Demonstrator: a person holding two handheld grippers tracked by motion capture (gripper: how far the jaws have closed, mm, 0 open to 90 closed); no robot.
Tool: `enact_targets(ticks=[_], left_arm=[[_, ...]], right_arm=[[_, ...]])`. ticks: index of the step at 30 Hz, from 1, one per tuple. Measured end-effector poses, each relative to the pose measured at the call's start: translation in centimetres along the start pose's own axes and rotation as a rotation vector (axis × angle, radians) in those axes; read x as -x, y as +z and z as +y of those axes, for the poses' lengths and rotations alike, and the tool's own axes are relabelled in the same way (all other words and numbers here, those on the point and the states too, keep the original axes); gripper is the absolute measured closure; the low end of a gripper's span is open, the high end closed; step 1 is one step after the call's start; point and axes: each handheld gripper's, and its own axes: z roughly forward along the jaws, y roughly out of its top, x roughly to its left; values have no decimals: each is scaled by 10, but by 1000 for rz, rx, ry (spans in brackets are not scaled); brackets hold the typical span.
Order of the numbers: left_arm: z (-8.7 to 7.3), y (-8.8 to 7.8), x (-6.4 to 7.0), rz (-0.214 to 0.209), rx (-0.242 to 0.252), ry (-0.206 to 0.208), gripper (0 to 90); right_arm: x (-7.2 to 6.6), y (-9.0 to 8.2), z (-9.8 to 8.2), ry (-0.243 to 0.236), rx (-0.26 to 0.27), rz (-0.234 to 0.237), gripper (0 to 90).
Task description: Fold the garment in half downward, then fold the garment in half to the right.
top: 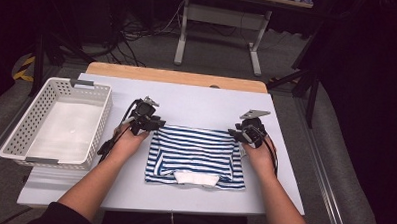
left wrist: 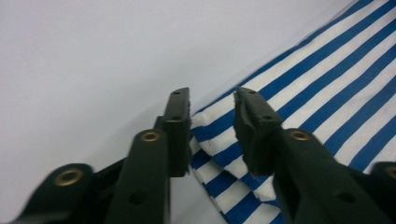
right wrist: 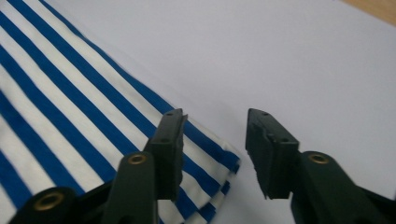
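Striped shirt (top: 195, 154): folded flat, mid-tabletop (top: 197, 104).
Left claw (left wrist: 212, 119): parted over the far-left corner, gripping nothing.
Right claw (right wrist: 215, 140): parted at the far-right corner, empty.
White basket (top: 93, 143): left, apart.

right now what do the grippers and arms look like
Both the left gripper and right gripper are black, each topped by a grey three-cornered plate and trailing a black cable. The jaws are black with brass-coloured rivets. Forearms are bare, with dark sleeves near the elbows.
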Motion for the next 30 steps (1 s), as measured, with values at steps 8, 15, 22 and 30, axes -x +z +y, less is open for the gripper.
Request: enact_targets(ticks=[8,15,22,30], left_arm=[[1,-5,1,-23,40,-1,449],[1,-6,0,-32,55,4,389],[1,-5,1,-53,50,9,372],[0,-6,0,-70,46,1,371]], right_arm=[[-23,-11,13,8,82,119,401],[-50,-13,24,-46,115,200,382],[-82,-11,32,-95,129,290,354],[-116,-12,40,-192,148,367,353]])
